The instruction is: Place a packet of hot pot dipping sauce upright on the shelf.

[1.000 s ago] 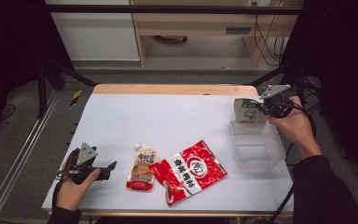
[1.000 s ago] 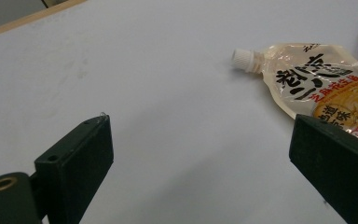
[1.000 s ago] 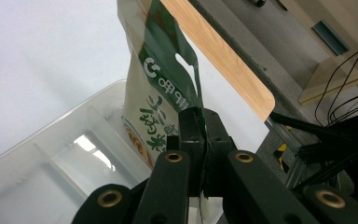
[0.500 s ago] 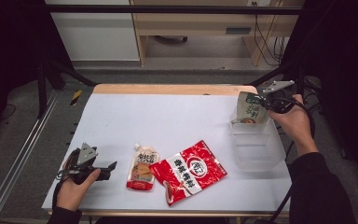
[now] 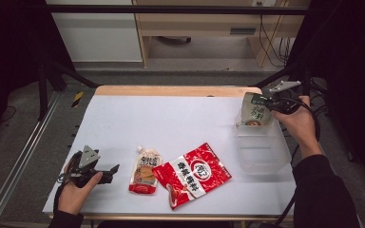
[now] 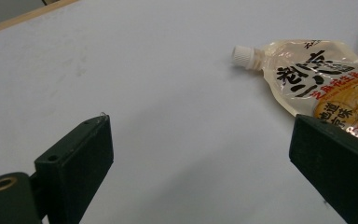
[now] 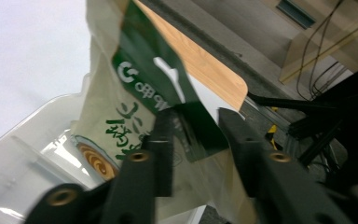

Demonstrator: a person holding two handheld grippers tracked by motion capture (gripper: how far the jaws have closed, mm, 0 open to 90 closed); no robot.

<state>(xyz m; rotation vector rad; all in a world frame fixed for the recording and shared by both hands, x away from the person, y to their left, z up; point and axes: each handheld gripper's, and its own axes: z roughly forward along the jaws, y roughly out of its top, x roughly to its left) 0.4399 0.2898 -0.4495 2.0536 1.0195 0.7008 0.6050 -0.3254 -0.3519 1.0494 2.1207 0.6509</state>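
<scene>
Right gripper (image 5: 269,102) pinched green pouch (image 5: 255,110) by its top, hanging it over clear bin (image 5: 262,148), far right, likely for dropping in. Left gripper (image 6: 200,158) gaped, empty, near spouted pouch (image 6: 317,81).

A matt white sheet is seen over the table (image 5: 171,118), with bare pale wood left showing along its far edge. The clear container (image 5: 261,152) is read as thin glossy plastic. The green-and-cream packet (image 5: 255,110) is shown as creased film, faintly shiny, and the red packet (image 5: 192,173) as glossy foil. The spouted pouch (image 6: 317,79) is wrapped in shiny film (its cap (image 6: 242,55) ribbed white plastic).
</scene>
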